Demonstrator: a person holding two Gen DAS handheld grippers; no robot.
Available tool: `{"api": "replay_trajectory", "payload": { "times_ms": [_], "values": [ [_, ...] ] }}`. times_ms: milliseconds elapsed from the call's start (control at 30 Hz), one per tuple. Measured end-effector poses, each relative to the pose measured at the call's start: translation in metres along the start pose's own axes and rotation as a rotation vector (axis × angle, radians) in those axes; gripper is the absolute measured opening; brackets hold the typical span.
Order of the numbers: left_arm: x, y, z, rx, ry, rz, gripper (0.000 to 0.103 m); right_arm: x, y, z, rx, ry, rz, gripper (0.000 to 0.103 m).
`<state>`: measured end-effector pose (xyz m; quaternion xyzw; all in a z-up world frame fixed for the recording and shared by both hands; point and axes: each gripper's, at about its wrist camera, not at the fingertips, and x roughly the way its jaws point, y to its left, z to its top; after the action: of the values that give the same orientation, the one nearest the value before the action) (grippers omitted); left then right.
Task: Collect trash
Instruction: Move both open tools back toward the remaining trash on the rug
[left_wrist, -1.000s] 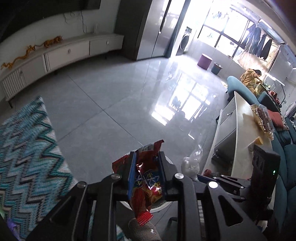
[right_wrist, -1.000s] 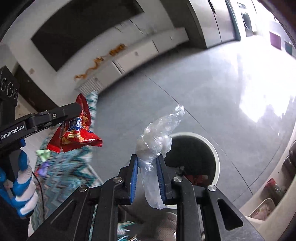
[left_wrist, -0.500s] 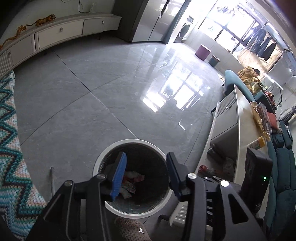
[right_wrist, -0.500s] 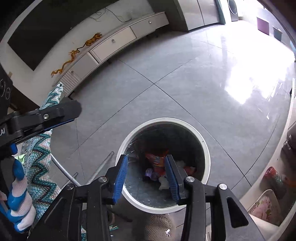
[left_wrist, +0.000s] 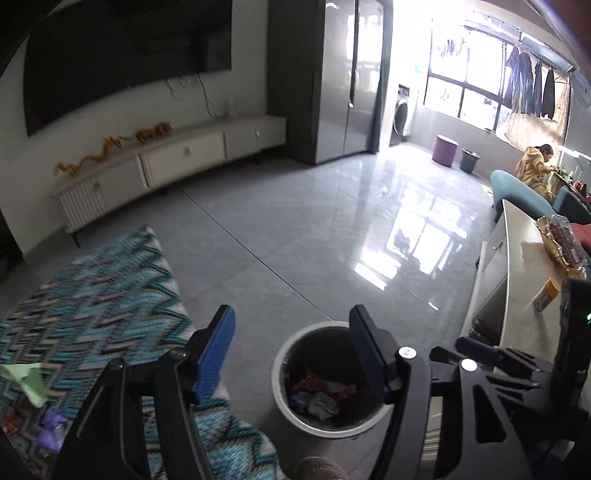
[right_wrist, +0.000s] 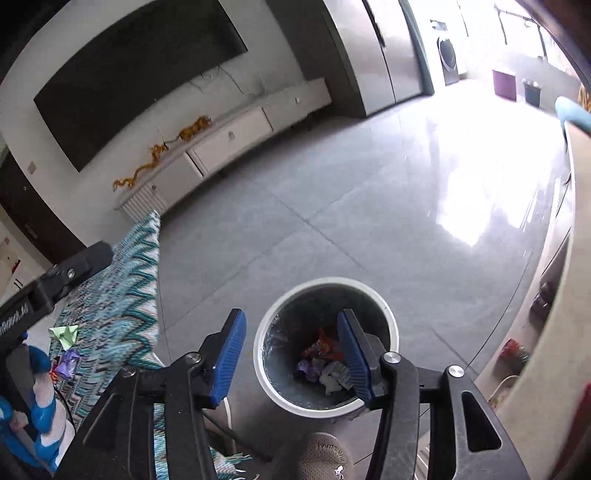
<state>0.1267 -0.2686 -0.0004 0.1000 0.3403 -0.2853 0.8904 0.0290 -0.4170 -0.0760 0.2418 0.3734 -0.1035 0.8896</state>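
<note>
Wrappers (right_wrist: 325, 360) already fill the bin (right_wrist: 388, 314). Both the left gripper (left_wrist: 291, 347) and right gripper (right_wrist: 291, 350) gape, empty. Paper scraps (left_wrist: 26, 376) at nine o'clock on the rug (left_wrist: 92, 295) remain.

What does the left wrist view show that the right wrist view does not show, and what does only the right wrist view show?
Only the left wrist view shows the seated person in yellow, the hanging clothes at the window, and the yellow-capped bottle on the counter.

Only the right wrist view shows the blue-and-white gloved hand holding the left gripper, and a slipper at the bottom edge.

Both show the trash bin with wrappers inside, the zigzag rug, green paper and a purple wrapper lying on it, and open, empty grippers.
</note>
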Motion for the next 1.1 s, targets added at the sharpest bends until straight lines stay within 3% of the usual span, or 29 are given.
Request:
{"api": "replay_trajectory", "payload": {
  "times_ms": [400, 600, 800, 867, 900, 1100],
  "values": [
    [-0.131, 0.025, -0.014, 0.014, -0.234, 0.154, 0.066, -0.087, 0.068, -0.003, -0.098, -0.181, 0.029, 0.077],
    [-0.18, 0.046, -0.028, -0.012, -0.317, 0.215, 0.066, -0.121, 0.097, -0.008, -0.12, -0.257, 0.072, 0.101],
    [-0.222, 0.068, -0.047, -0.038, -0.371, 0.225, 0.067, -0.147, 0.126, -0.012, -0.166, -0.311, 0.098, 0.103],
    [-0.233, 0.075, -0.055, -0.047, -0.388, 0.238, 0.081, -0.153, 0.138, -0.015, -0.181, -0.32, 0.107, 0.103],
    [-0.239, 0.079, -0.058, -0.052, -0.399, 0.247, 0.083, -0.155, 0.143, -0.016, -0.189, -0.323, 0.108, 0.103],
    [-0.266, 0.124, -0.081, -0.123, -0.436, 0.281, 0.084, -0.159, 0.183, -0.019, -0.241, -0.332, 0.126, 0.103]
  ]
}}
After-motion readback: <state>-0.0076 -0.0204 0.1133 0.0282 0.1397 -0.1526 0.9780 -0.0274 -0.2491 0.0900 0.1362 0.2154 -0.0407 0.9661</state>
